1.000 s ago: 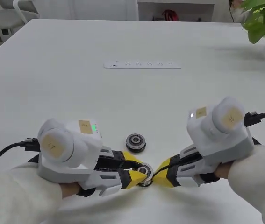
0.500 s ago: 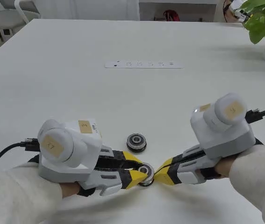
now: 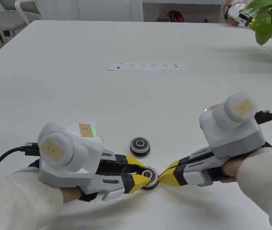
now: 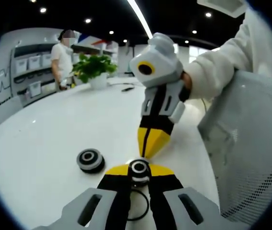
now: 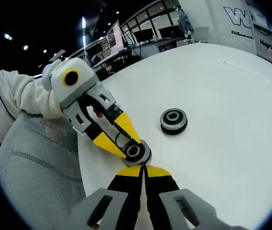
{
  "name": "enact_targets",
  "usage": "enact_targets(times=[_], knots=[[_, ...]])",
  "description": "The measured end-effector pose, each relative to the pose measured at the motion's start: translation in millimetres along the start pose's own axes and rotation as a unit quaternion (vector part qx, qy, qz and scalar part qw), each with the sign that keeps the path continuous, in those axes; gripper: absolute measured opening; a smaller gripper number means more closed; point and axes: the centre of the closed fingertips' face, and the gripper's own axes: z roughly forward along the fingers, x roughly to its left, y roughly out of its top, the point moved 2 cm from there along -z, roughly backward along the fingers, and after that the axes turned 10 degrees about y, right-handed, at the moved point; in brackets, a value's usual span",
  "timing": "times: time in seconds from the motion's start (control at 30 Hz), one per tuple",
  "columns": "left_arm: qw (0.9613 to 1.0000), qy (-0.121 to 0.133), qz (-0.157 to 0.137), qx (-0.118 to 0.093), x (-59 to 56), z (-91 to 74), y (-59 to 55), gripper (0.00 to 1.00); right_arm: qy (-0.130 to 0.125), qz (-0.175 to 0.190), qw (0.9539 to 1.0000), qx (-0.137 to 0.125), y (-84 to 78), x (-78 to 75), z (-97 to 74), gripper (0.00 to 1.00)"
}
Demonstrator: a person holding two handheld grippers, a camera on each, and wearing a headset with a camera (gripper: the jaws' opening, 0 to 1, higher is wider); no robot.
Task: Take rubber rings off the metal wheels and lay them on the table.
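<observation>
Left gripper (image 3: pixel 143 173) and right gripper (image 3: pixel 165 176): white-grey bodies, black jaws, yellow tips, tan stickers. Held wheel (image 3: pixel 149 175) silver with a black centre. Loose wheel (image 3: pixel 139 144) black rim, silver hub. Table (image 3: pixel 78 86) white. Strip (image 3: pixel 147 66) white. Plant (image 3: pixel 269 19) green. Sleeve (image 3: pixel 11 203) cream.

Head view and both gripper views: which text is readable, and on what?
"W": large letter on the wall, left gripper view; again on a wall panel, right gripper view.
Small print under each: blurred.
Tan stickers on left gripper and right gripper: handwriting illegible.
Power strip: marks too small.
</observation>
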Motion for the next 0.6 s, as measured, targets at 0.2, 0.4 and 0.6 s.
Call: enact_targets(times=[0.2, 0.4, 0.6], knots=[[1.0000, 0.000, -0.001, 0.000, 0.0, 0.1, -0.1, 0.14, 0.003, 0.014, 0.9998, -0.011, 1.2, 1.3, -0.5, 0.00], [1.0000, 0.000, 0.000, 0.000, 0.0, 0.0, -0.2, 0.14, 0.005, 0.019, 0.9997, -0.016, 3.6, 2.2, -0.1, 0.00], [1.0000, 0.001, 0.000, -0.001, 0.4, -0.2, -0.5, 0.14, 0.011, 0.032, 0.9990, -0.030, 7.5, 2.9, -1.4, 0.00]])
